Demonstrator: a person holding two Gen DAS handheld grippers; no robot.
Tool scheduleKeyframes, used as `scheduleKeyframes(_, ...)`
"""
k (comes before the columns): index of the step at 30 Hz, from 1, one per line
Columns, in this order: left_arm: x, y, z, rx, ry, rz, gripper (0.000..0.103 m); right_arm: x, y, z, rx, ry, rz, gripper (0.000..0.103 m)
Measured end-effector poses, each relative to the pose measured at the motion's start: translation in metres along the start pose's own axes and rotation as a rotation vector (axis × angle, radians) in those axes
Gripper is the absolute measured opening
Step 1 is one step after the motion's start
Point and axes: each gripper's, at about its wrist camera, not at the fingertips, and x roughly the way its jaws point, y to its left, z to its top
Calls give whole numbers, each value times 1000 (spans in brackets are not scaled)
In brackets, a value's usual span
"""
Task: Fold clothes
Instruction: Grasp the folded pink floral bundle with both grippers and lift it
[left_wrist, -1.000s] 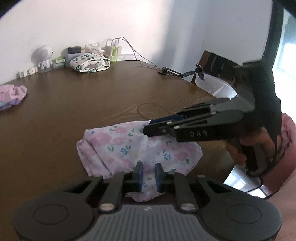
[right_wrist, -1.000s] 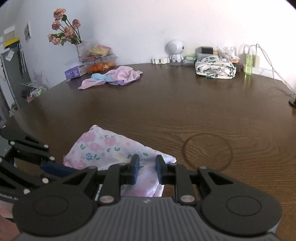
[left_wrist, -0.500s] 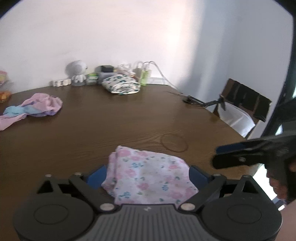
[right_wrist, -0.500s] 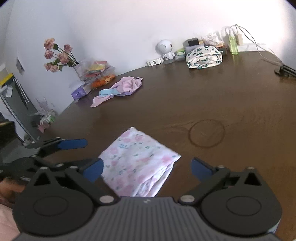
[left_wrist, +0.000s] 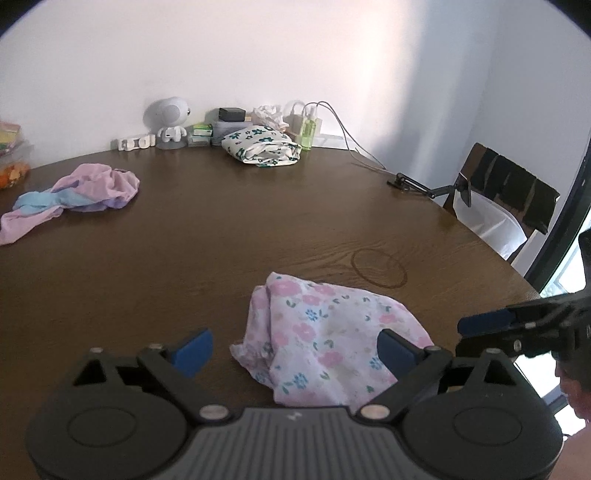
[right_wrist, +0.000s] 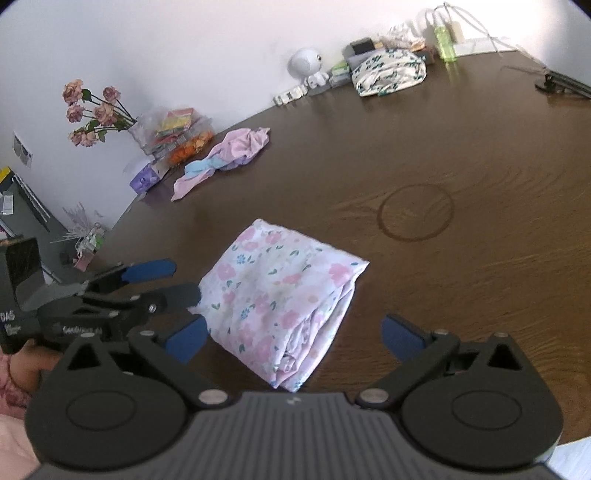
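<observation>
A: Where is the folded floral garment (left_wrist: 325, 339) lying?

B: It is lying flat on the dark wooden worktop (left_wrist: 221, 236), near the front edge, just short of a ring mark (right_wrist: 416, 213) in the wood. Its layered open edges are facing the right wrist camera.

A: What are the claws doing?

B: The left claw (left_wrist: 295, 349) is standing wide apart, its blue pads (left_wrist: 192, 350) flanking the garment's near end without pressing it. The right claw (right_wrist: 295, 338) is also spread wide, with nothing clamped; both have just been opening.

A: Is anything else sitting on the worktop?

B: A crumpled pink and blue garment (left_wrist: 70, 195) is lying well apart, to the far left. A folded green-flowered garment (left_wrist: 264, 146) is resting by the wall, beside a small white robot figure (left_wrist: 168, 122).
</observation>
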Motion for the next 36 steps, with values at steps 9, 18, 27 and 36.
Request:
scheduleKeyframes(9, 46, 26, 12, -57, 89, -82, 93, 31, -6, 1, 62, 64, 2, 91)
scheduleKeyframes(18, 70, 47, 9, -108, 141, -157, 75, 46, -11, 6, 125, 59, 22, 58)
scheduleKeyframes(27, 70, 47, -2, -112, 120, -226, 57, 58, -17, 5, 200, 45, 59, 32)
scheduleKeyframes(36, 71, 48, -12, -191, 101, -244, 39, 64, -25, 0, 239, 27, 107, 19)
